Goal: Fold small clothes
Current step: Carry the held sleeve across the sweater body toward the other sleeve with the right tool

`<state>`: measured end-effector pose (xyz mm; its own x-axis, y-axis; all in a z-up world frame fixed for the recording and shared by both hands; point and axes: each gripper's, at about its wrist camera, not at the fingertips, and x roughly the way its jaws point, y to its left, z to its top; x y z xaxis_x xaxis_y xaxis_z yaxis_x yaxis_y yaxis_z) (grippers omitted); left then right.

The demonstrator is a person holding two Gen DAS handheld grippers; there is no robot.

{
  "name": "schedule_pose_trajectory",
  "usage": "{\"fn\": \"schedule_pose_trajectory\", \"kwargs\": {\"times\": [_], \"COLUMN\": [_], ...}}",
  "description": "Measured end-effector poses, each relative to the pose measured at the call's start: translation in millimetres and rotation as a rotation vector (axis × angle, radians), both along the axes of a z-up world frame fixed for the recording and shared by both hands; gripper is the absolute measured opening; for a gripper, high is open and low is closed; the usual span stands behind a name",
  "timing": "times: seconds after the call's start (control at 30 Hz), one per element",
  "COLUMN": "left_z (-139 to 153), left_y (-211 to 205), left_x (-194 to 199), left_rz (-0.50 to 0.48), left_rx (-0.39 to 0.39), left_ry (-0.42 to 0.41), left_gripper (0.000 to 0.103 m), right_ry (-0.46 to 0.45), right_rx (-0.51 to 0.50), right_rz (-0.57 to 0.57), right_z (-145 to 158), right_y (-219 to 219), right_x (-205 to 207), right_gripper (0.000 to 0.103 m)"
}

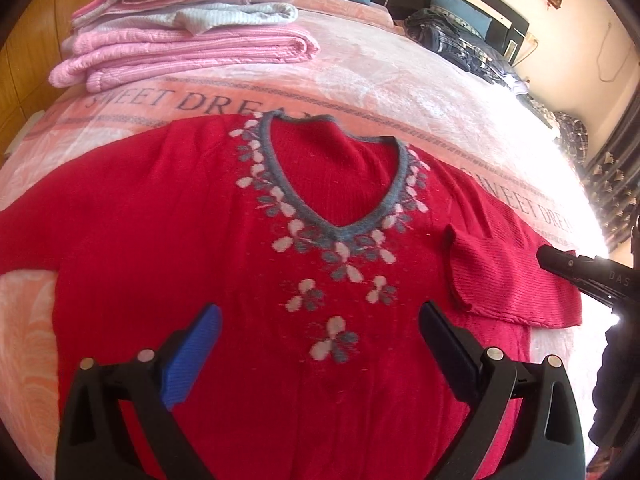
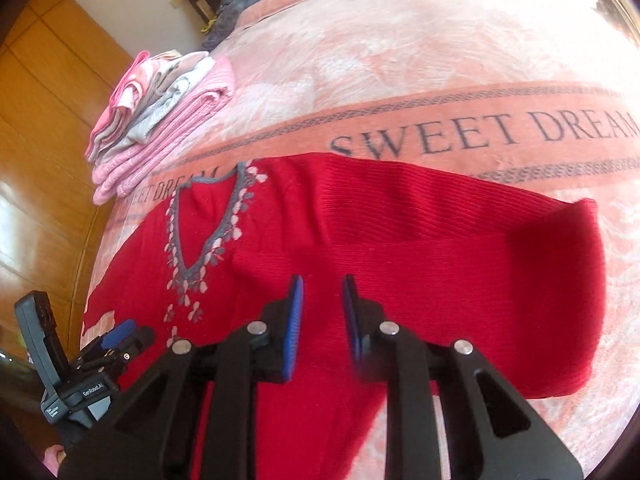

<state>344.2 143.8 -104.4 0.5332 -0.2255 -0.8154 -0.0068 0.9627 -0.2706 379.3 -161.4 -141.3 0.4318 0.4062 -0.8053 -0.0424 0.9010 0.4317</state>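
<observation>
- The red sweater [image 1: 200,240] lies face up and spread flat on the pink blanket [image 1: 400,92], with its grey V-neckline [image 1: 340,184] pointing toward the camera side
- Beyond the sweater's collar, at the far left, stands a stack of folded clothes [image 1: 180,40] with several pink and pale pieces, so that part of the work seems done
- On the sweater itself 1 step appears made: the right sleeve [image 2: 460,280] is turned in, with its cuff lying on the chest just beside the flower pattern
- The other sleeve, on the opposite side of the neckline, runs out of view, and the body is not yet folded, so most of this garment is probably left
- The left gripper [image 1: 320,332] hangs over the lower front of the sweater, jaws wide apart, holding nothing
- The right gripper [image 2: 322,304] is above the turned sleeve, jaws only a little apart, with no cloth between them as far as seen
</observation>
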Motion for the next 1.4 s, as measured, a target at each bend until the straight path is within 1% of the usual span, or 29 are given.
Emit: {"fn": "schedule_pose_trajectory", "kwargs": {"times": [0.13, 0.33, 0.43, 0.5, 0.57, 0.6, 0.63, 0.67, 0.73, 0.77, 0.8, 0.83, 0.9, 0.93, 1.07, 1.17, 1.27, 1.4], "left_z": [-4.9, -16.9, -22.0, -21.9, -21.2, -21.3, -21.8, -22.1, -22.0, -22.0, -21.0, -18.9, -11.5, -6.1, 19.8, 38.3, 52.0, 60.9], "left_y": [-35.3, -76.6, -93.7, -106.6, -117.9, -123.2, -127.3, -129.7, -130.1, -128.4, -124.1, -117.9, -104.4, -99.6, -90.4, -74.1, -44.5, 12.9], "left_x": [14.0, 33.0, 37.2, 38.1, 38.3, 38.2, 38.5, 38.9, 36.4, 35.9, 35.0, 33.9, 31.1, 29.5, 20.7, 15.3, 13.5, 15.0], "left_rz": [-0.053, -0.107, -0.113, -0.132, -0.154, -0.158, -0.156, -0.143, -0.121, -0.108, -0.095, -0.087, -0.075, -0.067, -0.07, -0.044, 0.005, 0.105], "left_rx": [-0.069, -0.129, -0.114, -0.084, -0.068, -0.058, -0.04, -0.008, 0.042, 0.061, 0.059, 0.032, -0.041, -0.057, -0.084, -0.103, -0.107, -0.103], "left_ry": [0.019, 0.043, 0.043, 0.025, 0.006, 0.002, 0.003, -0.002, -0.028, -0.037, -0.054, -0.074, -0.119, -0.142, -0.226, -0.266, -0.291, -0.299], "left_gripper": [0.099, 0.098, 0.098, 0.098, 0.095, 0.087, 0.075, 0.071, 0.049, 0.042, 0.023, 0.004, 0.003, 0.003, 0.003, 0.003, 0.003, 0.003], "right_ry": [0.015, 0.0, -0.008, -0.01, -0.008, -0.005, -0.002, 0.001, 0.004, 0.002, 0.001, 0.001, -0.003, -0.005, -0.021, -0.04, -0.057, -0.07], "right_rx": [0.027, 0.068, 0.085, 0.094, 0.095, 0.1, 0.106, 0.11, 0.11, 0.107, 0.105, 0.105, 0.103, 0.107, 0.145, 0.194, 0.223, 0.226], "right_rz": [-0.054, -0.096, -0.112, -0.114, -0.117, -0.118, -0.12, -0.124, -0.125, -0.126, -0.127, -0.127, -0.132, -0.134, -0.143, -0.141, -0.123, -0.077], "right_z": [-10.5, -14.3, -16.5, -19.1, -22.2, -24.4, -26.4, -28.3, -30.9, -31.1, -31.0, -30.5, -28.7, -27.7, -21.2, -12.8, -3.9, 6.0], "right_y": [-51.5, -110.2, -130.8, -140.9, -147.7, -151.1, -153.9, -156.3, -159.0, -160.0, -160.5, -160.4, -161.3, -161.7, -161.2, -155.9, -143.4, -115.5], "right_x": [-15.2, -38.3, -48.5, -54.5, -59.3, -61.6, -63.5, -65.2, -67.5, -68.6, -68.9, -68.7, -68.4, -68.0, -66.2, -62.2, -55.6, -45.4], "right_gripper": [0.021, 0.021, 0.021, 0.021, 0.021, 0.021, 0.021, 0.021, 0.019, 0.019, 0.019, 0.021, 0.021, 0.021, 0.021, 0.021, 0.021, 0.021]}}
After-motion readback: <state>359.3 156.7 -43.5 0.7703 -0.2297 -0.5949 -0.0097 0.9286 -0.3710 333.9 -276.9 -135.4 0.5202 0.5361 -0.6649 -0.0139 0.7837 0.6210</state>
